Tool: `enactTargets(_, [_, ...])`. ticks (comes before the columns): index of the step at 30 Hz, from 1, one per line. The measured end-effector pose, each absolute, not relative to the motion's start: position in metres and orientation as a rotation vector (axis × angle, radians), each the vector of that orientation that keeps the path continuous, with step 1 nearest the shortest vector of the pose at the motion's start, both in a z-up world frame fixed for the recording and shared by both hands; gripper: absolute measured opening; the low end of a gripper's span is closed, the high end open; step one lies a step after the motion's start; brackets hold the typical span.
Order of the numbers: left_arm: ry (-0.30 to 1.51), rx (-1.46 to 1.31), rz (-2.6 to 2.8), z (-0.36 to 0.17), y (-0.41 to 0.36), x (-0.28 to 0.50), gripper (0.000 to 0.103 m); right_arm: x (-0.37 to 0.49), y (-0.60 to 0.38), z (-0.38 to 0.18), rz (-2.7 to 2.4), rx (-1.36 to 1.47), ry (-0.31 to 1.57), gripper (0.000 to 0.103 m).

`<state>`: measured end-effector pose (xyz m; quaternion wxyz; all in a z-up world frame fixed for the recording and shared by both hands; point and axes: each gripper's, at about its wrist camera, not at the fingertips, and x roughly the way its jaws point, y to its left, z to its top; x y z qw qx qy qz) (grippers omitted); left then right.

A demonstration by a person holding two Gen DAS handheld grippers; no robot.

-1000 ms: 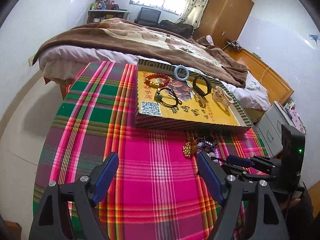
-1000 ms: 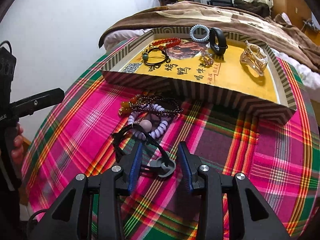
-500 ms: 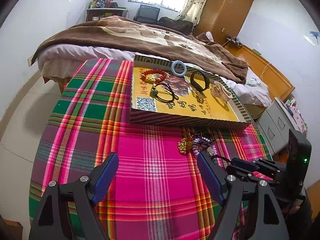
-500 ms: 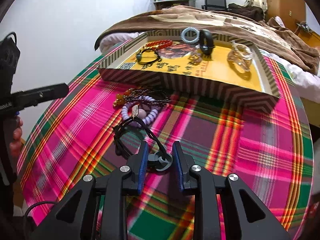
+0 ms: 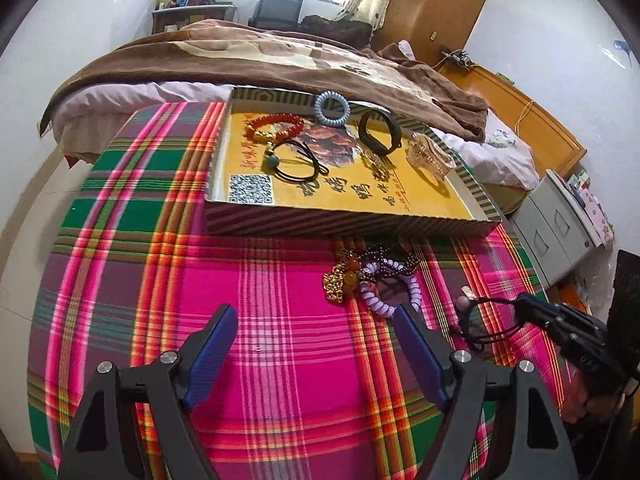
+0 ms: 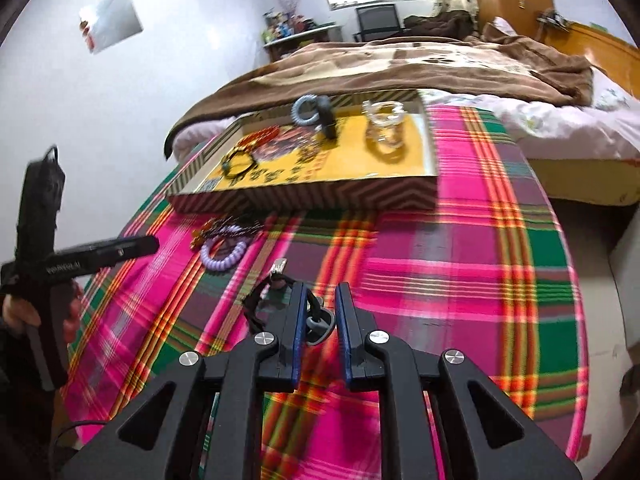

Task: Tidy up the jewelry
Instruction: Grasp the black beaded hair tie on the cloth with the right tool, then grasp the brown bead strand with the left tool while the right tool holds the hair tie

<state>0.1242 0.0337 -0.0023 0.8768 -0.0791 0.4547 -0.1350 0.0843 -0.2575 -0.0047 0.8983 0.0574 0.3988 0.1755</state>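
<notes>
My right gripper [image 6: 320,306] is closing its jaws on a black cord bracelet [image 6: 256,308]; the cord and its grey ring sit pinched between the blue pads, held just above the plaid cloth. In the left wrist view the same bracelet [image 5: 480,320] hangs taut from that gripper, clear of the pile. The pile [image 5: 372,276] of gold charm, dark beads and lilac coil bracelet lies before the striped tray [image 5: 340,222]. On the tray's yellow floor rest a red bead bracelet [image 5: 276,126], a blue coil tie [image 5: 332,109], a black band [image 5: 379,132] and several more pieces. My left gripper [image 5: 316,344] stands open over bare cloth.
The round table wears a pink and green plaid cloth [image 5: 160,280]. A bed with a brown blanket [image 5: 280,56] runs right behind the tray. Grey drawers [image 5: 560,232] stand off the table's right edge. A hand [image 6: 24,312] holds the left gripper at the table's left.
The right gripper's jaws narrowed onto the black cord bracelet and carried it right, away from the pile. The left gripper drew back slightly, still open.
</notes>
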Motion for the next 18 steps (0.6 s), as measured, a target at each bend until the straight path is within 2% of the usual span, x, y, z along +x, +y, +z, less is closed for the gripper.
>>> enactTargets(10, [0.978,-0.118,-0.285,-0.012,0.02,0.135,0.08,0.075,-0.291,-0.008,0.235,0.16,0.81,0.015])
enactTargets(18, [0.947,0.022,-0.297,-0.008,-0.012,0.157,0.08,0.074,-0.291,-0.021,0.229,0.147,0.857,0.015])
